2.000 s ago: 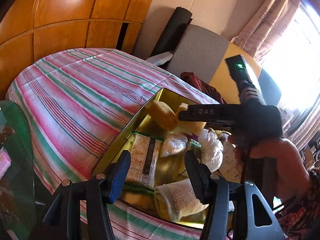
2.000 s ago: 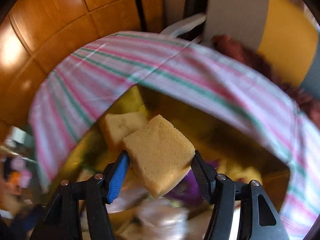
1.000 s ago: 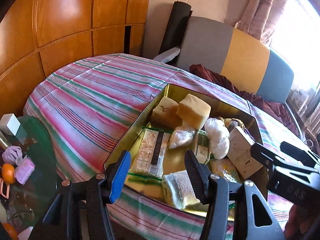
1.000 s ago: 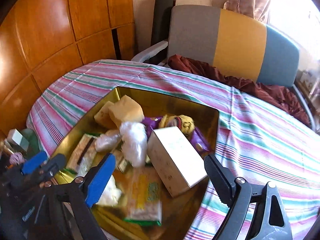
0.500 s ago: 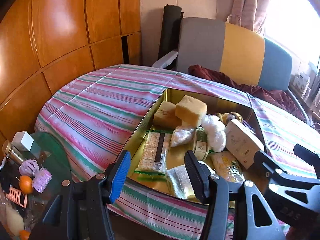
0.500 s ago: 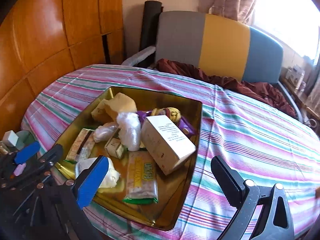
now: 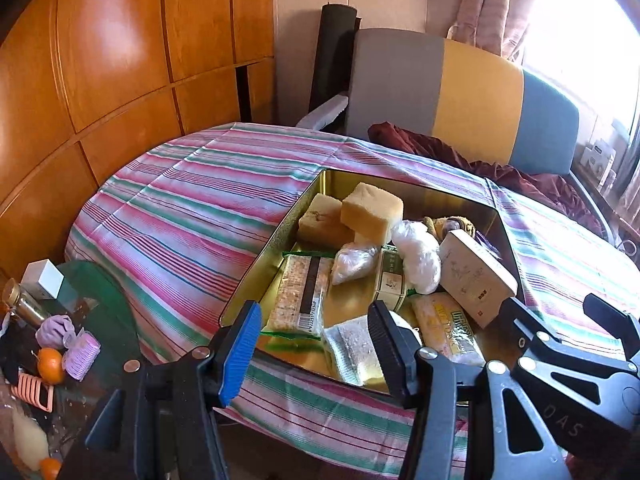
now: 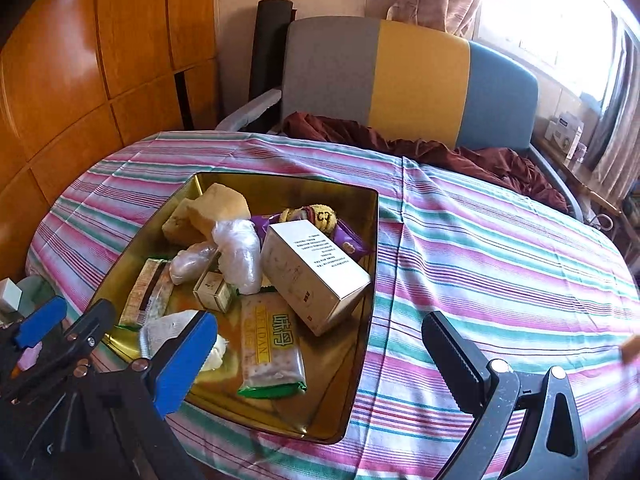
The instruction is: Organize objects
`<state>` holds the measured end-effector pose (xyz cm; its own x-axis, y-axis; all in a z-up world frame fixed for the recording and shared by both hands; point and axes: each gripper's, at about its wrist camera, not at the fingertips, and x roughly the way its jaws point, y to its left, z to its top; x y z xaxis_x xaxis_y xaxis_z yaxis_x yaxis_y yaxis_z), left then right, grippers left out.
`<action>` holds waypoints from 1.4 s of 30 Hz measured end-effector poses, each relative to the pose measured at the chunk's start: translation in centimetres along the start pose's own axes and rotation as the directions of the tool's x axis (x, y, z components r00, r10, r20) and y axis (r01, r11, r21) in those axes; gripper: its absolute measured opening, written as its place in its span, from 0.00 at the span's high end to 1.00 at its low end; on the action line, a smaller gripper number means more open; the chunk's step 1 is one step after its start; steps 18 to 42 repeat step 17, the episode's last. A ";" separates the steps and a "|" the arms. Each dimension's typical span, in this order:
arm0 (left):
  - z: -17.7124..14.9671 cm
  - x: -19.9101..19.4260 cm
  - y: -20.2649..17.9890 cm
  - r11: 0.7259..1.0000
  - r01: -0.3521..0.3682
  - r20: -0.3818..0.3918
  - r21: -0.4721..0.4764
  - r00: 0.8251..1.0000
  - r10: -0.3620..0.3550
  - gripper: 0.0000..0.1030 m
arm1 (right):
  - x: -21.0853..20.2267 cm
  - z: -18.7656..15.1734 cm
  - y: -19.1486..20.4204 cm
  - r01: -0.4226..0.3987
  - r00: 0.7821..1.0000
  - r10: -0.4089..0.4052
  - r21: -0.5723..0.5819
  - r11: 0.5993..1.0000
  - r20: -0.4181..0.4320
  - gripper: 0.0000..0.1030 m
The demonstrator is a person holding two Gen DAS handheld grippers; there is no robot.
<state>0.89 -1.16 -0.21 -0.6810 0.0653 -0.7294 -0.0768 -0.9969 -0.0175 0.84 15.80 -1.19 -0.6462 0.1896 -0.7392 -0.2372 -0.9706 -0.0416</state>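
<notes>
Both my grippers hang empty near the gold tin (image 8: 362, 216) on the striped tablecloth (image 8: 500, 248) — right gripper (image 8: 320, 360) spread wide, left gripper (image 7: 316, 340) closing on nothing. My two sponges (image 7: 372, 210) sit in the tin's far corner — touching.

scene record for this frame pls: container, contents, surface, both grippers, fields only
container: gold tin tray, open, no lid in view
contents: two sponge blocks at the far corner, white box, cracker packs, clear bags, small plush toy
surface: striped tablecloth, tray rests on it
left gripper: jaws closing, nothing between them, short of the tray
right gripper: wide open, empty, above the tray's near edge
</notes>
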 end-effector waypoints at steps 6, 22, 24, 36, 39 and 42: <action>0.0 0.2 0.0 1.000 0.002 -0.010 0.003 1.000 -0.002 0.46 | 0.3 0.1 -0.4 0.026 1.000 -0.026 0.020 0.999 -0.004 0.00; -0.3 0.9 0.4 0.999 -0.025 -0.010 -0.023 1.000 0.025 0.46 | 0.9 -0.1 -0.8 0.034 0.999 -0.034 0.030 0.999 -0.012 0.00; -0.3 0.9 0.4 0.999 -0.025 -0.010 -0.023 1.000 0.025 0.46 | 0.9 -0.1 -0.8 0.034 0.999 -0.034 0.030 0.999 -0.012 0.00; -0.3 0.9 0.4 0.999 -0.025 -0.010 -0.023 1.000 0.025 0.46 | 0.9 -0.1 -0.8 0.034 0.999 -0.034 0.030 0.999 -0.012 0.00; -0.3 0.9 0.4 0.999 -0.025 -0.010 -0.023 1.000 0.025 0.46 | 0.9 -0.1 -0.8 0.034 0.999 -0.034 0.030 0.999 -0.012 0.00; -0.3 0.9 0.4 0.999 -0.025 -0.010 -0.023 1.000 0.025 0.46 | 0.9 -0.1 -0.8 0.034 0.999 -0.034 0.030 0.999 -0.012 0.00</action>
